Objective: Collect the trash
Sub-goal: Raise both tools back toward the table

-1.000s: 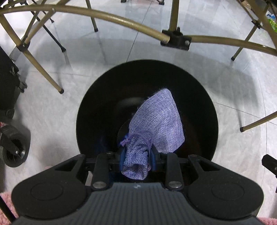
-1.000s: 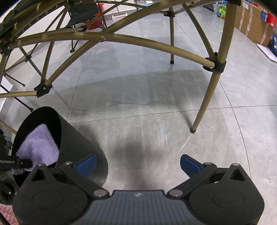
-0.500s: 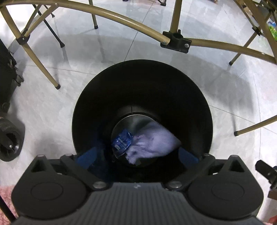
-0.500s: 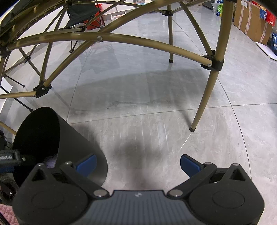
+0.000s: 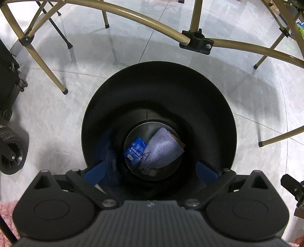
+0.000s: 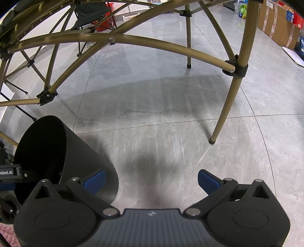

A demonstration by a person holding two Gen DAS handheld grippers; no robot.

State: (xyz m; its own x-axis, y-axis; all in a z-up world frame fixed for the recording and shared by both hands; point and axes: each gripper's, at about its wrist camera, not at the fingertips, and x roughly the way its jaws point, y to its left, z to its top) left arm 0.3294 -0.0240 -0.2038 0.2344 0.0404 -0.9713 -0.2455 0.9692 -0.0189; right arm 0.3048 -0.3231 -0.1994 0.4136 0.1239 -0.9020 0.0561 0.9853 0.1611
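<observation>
Now the purple bag (image 5: 163,150) lies at the bottom of the black bin (image 5: 209,106), at 3 o'clock from a blue packet (image 5: 135,150), under the empty, wide-open left gripper (image 5: 150,173), with no more trash in sight.

The bin (image 5: 159,91) stands on the floor (image 5: 57,117) below the frame's crossbars (image 5: 133,13); at its bottom the pouch (image 5: 163,150) lies right of the packet (image 5: 135,149), touching it, a wheel (image 5: 11,155) left of the bin
</observation>
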